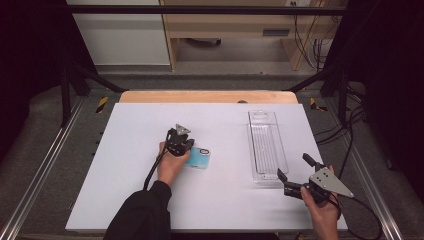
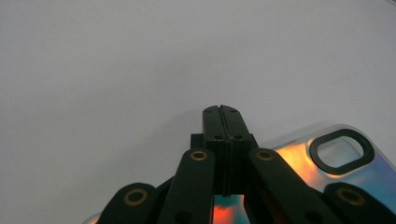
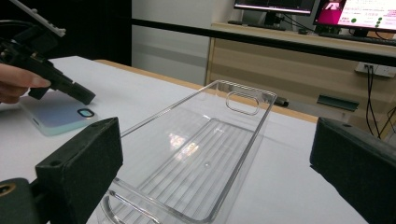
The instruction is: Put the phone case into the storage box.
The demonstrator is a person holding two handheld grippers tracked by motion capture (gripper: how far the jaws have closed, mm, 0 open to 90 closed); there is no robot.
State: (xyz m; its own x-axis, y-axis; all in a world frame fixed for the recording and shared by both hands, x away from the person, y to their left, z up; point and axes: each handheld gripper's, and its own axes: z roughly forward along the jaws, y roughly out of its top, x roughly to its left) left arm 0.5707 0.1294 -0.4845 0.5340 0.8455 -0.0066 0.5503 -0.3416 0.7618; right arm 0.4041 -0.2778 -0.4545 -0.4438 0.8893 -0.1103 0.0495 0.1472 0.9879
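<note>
High view: right gripper (image 1: 290, 176), jaws apart, hovers just short of the clear plastic tray (image 1: 267, 146).

Left gripper view: left gripper (image 2: 222, 112), jaws together, empty, over the iridescent blue phone case (image 2: 299, 161) w/ black camera ring.

Right gripper view: case (image 3: 58, 116) flat on white table (image 3: 289, 186), left of tray.

The high view looks forward and down from above the person's side, taking in the whole white table (image 1: 150, 200) and the room beyond it. Landmark: the clear tray (image 1: 266, 146), lying right of centre there. The right gripper view sits low at the tray's (image 3: 187, 158) near end, facing along its length toward the desks behind, close enough that the tray spans the frame. The left gripper view hangs very close over the table (image 2: 116, 70), left of the tray, looking steeply down. All three share the phone case (image 1: 199, 157) (image 2: 341, 154) (image 3: 58, 116) left of the tray.
</note>
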